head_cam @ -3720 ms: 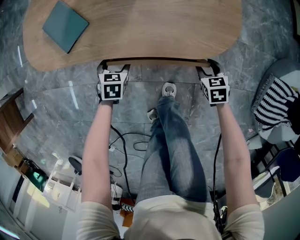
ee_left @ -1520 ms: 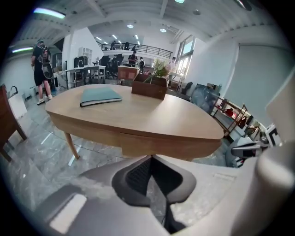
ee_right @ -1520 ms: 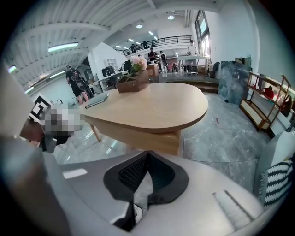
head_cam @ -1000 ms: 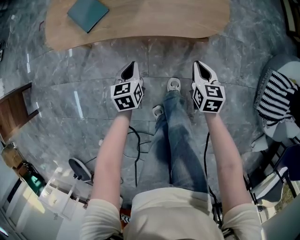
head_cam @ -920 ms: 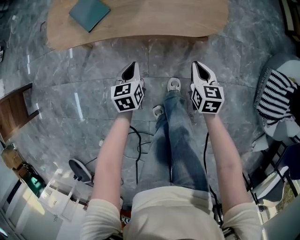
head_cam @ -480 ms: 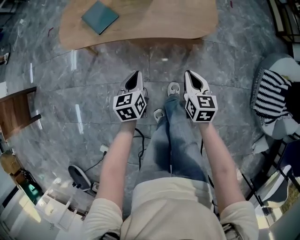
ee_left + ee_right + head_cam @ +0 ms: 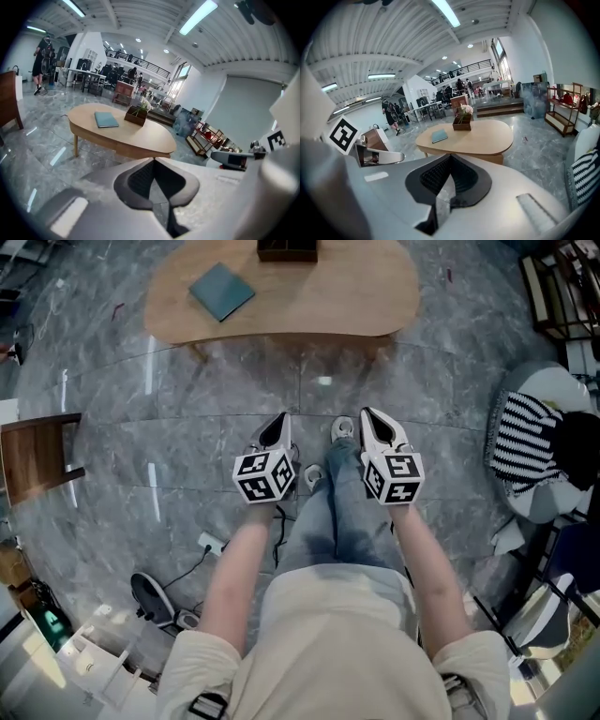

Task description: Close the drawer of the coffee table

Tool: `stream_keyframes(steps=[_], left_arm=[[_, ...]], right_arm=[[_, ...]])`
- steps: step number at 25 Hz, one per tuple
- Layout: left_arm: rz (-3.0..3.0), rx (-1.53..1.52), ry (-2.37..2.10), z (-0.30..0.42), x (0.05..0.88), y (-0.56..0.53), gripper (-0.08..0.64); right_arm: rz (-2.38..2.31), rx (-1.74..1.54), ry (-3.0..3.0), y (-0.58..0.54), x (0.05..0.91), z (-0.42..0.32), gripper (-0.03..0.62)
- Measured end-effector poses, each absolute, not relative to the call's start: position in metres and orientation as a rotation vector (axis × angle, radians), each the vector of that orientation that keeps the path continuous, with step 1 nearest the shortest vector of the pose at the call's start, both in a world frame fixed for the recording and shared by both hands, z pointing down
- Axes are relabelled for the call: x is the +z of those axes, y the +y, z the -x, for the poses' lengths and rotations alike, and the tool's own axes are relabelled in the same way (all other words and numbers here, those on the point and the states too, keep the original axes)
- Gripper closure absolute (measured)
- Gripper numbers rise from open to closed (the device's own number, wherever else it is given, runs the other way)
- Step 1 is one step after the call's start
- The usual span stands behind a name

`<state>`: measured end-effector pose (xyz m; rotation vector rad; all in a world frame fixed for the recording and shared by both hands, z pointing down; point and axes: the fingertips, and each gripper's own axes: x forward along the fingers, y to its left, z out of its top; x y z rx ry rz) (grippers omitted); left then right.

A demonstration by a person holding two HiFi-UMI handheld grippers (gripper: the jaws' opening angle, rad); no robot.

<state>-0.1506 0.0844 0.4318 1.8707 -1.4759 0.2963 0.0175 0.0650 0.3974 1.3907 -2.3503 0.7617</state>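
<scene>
While both sets of jaws are pressed together on nothing, the left tool (image 7: 280, 420) and right tool (image 7: 367, 416) hang side by side above the person's legs, over the marble floor (image 7: 122, 474). Far beyond them stands the oval wooden surface (image 7: 328, 296), its drawer (image 7: 136, 150) flush under the top, a blue book (image 7: 221, 291) and a dark planter (image 7: 287, 249) on it.

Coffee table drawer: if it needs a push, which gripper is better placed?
Right, marginally. The left gripper and right gripper are both shut, empty, side by side, well back from the coffee table; the right tip looks slightly nearer it.
</scene>
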Motion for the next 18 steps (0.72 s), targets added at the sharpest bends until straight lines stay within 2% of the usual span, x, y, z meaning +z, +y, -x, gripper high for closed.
stream_keyframes(steps=[18], left_arm=[[-2.027, 0.300, -1.412, 0.110, 0.288, 0.136, 0.558]], right_arm=[[-1.244, 0.675, -2.540, 0.133, 0.245, 0.007, 0.592]])
